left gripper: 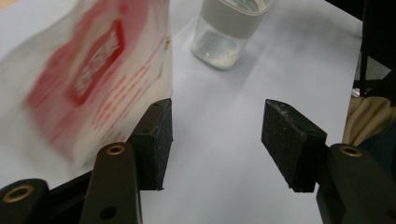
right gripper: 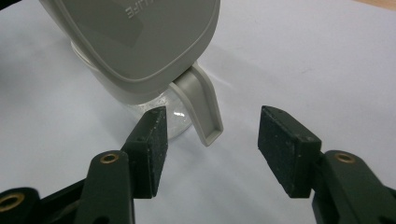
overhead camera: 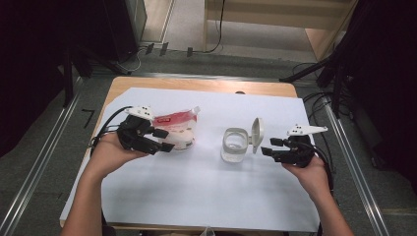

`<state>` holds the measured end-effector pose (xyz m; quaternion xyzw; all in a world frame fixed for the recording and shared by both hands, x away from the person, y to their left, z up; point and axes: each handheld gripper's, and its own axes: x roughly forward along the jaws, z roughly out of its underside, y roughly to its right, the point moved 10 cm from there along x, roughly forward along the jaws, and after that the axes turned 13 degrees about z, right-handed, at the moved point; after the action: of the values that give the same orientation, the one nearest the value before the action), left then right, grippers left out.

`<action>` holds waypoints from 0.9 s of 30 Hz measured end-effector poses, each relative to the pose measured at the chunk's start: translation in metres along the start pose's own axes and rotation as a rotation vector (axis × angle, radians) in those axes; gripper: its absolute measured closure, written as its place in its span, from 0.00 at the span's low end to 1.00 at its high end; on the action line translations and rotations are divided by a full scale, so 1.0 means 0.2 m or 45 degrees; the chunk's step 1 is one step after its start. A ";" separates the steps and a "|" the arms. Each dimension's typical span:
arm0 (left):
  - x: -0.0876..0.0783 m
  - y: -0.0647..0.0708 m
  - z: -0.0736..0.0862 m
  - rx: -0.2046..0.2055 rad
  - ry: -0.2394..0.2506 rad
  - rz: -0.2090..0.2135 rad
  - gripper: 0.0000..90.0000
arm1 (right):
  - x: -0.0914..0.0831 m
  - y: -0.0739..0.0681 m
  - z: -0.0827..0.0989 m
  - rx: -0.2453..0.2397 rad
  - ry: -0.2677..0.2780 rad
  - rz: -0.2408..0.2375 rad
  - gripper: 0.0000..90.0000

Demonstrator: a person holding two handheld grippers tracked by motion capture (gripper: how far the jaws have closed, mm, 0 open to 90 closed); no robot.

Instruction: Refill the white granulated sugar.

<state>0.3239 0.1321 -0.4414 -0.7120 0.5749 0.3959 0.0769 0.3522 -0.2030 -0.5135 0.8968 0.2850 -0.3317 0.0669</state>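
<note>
Left gripper, jaws parted and empty, poised just beside the red-and-white pouch at about 9 o'clock on the white sheet. In the left gripper view, pouch blurred, brushing or nearly brushing one pad; contact impossible to tell. Right gripper, jaws likewise spread and holding nothing, aimed at the clear jar near 3 o'clock. Jar lid flipped up on its hinge, latch tab hanging down just ahead of the right jaws in the right gripper view.

Judged step: approach before grasping, probably readying to pour the pouch's contents into the open jar. Next move likely calls for closing on the pouch low enough to avoid crushing its spout, and steadying the jar body rather than the lid.

Count: one pouch, one jar, one lid, two grippers.
</note>
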 end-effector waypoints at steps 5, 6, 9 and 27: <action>-0.09 -0.03 0.05 -0.027 0.014 -0.047 0.51 | 0.00 0.00 0.00 -0.004 0.000 0.000 0.48; -0.11 -0.03 0.06 -0.033 0.020 -0.045 0.51 | 0.00 0.00 0.00 -0.003 -0.001 -0.005 0.48; -0.16 -0.04 0.08 -0.052 0.027 -0.049 0.52 | 0.01 0.00 0.00 -0.007 -0.008 -0.005 0.48; -0.14 -0.22 0.04 -0.059 0.008 -0.018 0.58 | 0.02 -0.02 0.02 -0.022 -0.025 0.007 0.49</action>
<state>0.3584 0.1727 -0.4442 -0.7189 0.5607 0.4062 0.0616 0.3498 -0.1994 -0.5180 0.8937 0.2848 -0.3378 0.0784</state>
